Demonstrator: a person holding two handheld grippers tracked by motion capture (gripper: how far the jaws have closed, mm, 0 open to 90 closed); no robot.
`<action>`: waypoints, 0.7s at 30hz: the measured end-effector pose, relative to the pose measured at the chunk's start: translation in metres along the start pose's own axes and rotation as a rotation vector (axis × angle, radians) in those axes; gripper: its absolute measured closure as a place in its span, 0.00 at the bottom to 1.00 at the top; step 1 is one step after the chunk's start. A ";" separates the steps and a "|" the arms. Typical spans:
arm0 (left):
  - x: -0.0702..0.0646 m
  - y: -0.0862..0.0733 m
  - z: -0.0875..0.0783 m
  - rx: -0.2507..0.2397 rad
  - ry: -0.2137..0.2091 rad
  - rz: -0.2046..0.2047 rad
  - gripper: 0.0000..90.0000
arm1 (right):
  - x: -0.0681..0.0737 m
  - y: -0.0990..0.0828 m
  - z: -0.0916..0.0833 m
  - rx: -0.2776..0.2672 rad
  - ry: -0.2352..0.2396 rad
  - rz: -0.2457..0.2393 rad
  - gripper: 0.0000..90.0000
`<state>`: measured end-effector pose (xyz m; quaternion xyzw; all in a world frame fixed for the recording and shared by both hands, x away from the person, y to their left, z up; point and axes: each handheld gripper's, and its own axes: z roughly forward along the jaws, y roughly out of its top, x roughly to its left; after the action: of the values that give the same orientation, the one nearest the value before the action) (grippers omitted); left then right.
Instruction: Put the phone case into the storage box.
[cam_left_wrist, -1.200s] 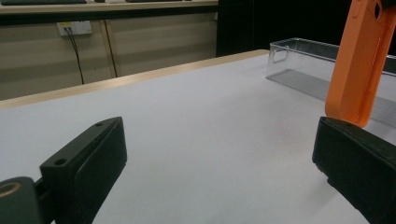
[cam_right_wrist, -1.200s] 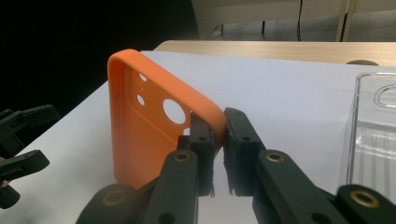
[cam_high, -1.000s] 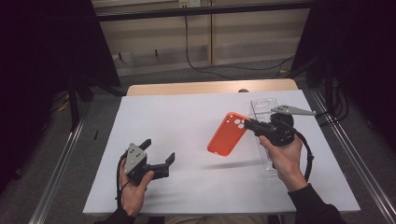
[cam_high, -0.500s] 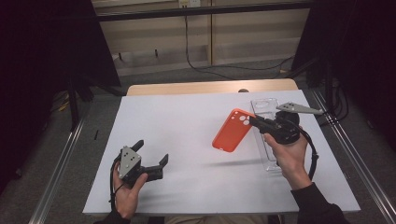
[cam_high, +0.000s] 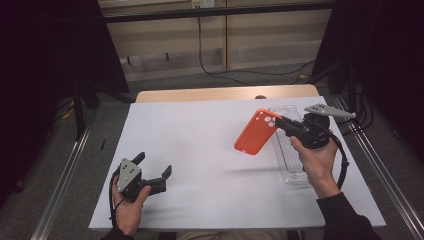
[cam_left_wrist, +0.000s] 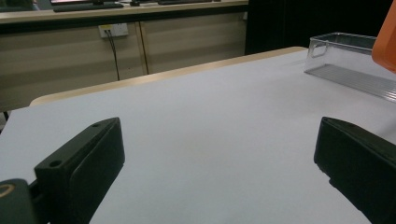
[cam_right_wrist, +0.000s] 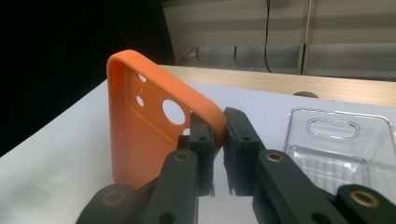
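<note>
An orange phone case (cam_high: 257, 132) hangs tilted above the white table, just left of a clear plastic tray (cam_high: 291, 167). My right gripper (cam_high: 278, 122) is shut on the case's edge near the camera holes. In the right gripper view the two pads pinch the rim of the case (cam_right_wrist: 140, 126), and the tray (cam_right_wrist: 336, 140) lies behind to the right. My left gripper (cam_high: 155, 163) rests low at the table's front left, open with nothing between its jaws. In the left gripper view (cam_left_wrist: 219, 158) the tray (cam_left_wrist: 345, 60) and a corner of the case (cam_left_wrist: 386, 37) show far right.
A white sheet (cam_high: 200, 145) covers the table, and a wooden edge (cam_high: 225, 94) shows at the back. Metal rails (cam_high: 65, 180) run along both sides. A black cable (cam_high: 344, 160) trails from the right gripper over the tray's near end.
The right gripper has carried the orange case a little up and to the right, closer to the clear tray. The left gripper has drifted left toward the table's front corner.
</note>
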<state>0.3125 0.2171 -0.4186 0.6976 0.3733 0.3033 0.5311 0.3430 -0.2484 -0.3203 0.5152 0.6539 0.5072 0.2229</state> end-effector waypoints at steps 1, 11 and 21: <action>0.001 0.000 -0.002 -0.002 -0.003 -0.001 0.02 | -0.001 0.001 0.000 -0.002 -0.005 0.000 0.92; 0.005 -0.005 -0.007 -0.010 0.008 -0.045 0.03 | -0.013 0.013 0.001 -0.011 -0.054 -0.039 0.92; -0.003 -0.006 -0.001 -0.009 -0.005 -0.026 0.03 | -0.022 0.022 0.004 -0.013 -0.077 -0.029 0.92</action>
<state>0.3085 0.2160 -0.4242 0.6911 0.3797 0.2963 0.5389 0.3641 -0.2669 -0.3076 0.5234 0.6488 0.4881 0.2586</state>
